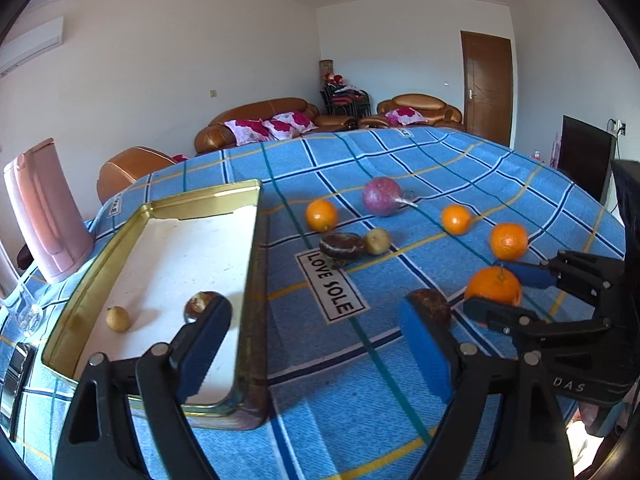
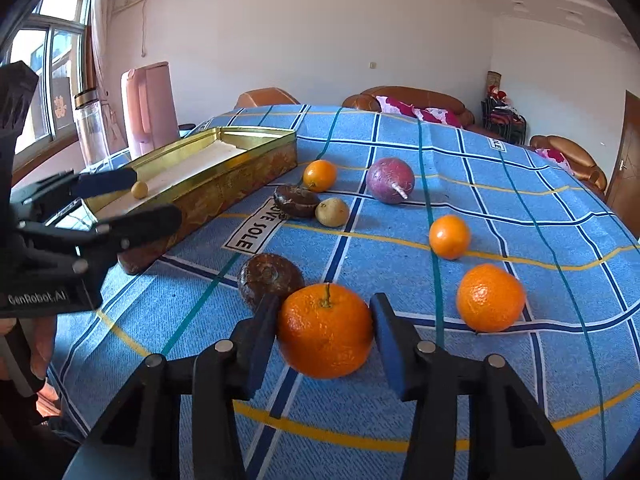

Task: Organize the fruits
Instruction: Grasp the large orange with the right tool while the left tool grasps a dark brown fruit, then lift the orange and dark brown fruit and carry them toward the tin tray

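Near the bench's front edge, big orange [image 2: 326, 330] between the pads of the spread right claw [image 2: 325, 338], not yet pinched, likely to roll off if nudged sideways; left claw [image 1: 316, 344] spread over the tin [image 1: 256, 280].

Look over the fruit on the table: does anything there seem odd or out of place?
Yes: the purple root vegetable, with its pale tail, looks more like a radish than a fruit. The two dark brown, wrinkled pieces look shrivelled beside the bright oranges. Nothing is spilled.
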{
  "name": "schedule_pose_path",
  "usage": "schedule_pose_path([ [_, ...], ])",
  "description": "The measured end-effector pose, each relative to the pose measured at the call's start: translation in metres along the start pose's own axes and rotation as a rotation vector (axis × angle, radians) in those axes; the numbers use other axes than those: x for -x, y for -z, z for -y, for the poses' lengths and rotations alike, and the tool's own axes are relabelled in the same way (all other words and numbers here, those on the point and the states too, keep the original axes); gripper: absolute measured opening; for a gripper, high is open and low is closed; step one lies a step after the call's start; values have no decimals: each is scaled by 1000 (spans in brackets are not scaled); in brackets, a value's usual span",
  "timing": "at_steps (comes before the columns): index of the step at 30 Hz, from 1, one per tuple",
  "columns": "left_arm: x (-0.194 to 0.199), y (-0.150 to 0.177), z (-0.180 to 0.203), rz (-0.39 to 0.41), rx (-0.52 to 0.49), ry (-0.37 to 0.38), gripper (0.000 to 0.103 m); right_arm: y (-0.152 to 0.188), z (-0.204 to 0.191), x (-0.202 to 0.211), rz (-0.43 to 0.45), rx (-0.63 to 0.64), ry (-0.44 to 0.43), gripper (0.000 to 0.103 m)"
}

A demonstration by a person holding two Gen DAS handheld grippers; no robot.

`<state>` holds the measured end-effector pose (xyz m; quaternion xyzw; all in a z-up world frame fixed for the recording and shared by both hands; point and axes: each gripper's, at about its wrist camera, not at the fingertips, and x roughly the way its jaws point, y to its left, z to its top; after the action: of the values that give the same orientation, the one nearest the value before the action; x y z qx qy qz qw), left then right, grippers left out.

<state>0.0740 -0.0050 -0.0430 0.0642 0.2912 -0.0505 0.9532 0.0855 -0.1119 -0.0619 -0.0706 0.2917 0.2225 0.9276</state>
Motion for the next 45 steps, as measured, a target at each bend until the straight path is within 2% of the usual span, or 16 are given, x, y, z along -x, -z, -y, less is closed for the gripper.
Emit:
schedule_pose_path([
  [4, -18, -3, 14, -49, -14, 48, 88, -5, 14, 5, 29, -27, 44, 49],
  [10, -35, -7, 33, -100, -43, 113, 86, -6, 23, 3, 27, -61, 50, 49],
  [13, -43, -9, 39, -134, -51, 139, 76, -7, 30, 2, 20, -94, 39, 48],
  [15, -47, -11, 41, -151, -49, 176, 74, -5, 35, 2, 20, -121, 25, 48],
  [22, -56, -7, 52, -215, -101, 212, 66, -2, 43, 1, 12, -173, 15, 49],
  [24, -61, -6, 53, -245, -103, 219, 51, -2, 42, 0, 5, -164, 17, 48],
  [27, -60, -6, 50, -246, -90, 239, 42, -3, 38, -1, -2, -150, 24, 49],
  [45, -44, -8, 36, -128, -23, 224, 42, 0, 24, 5, 42, -69, 64, 49],
])
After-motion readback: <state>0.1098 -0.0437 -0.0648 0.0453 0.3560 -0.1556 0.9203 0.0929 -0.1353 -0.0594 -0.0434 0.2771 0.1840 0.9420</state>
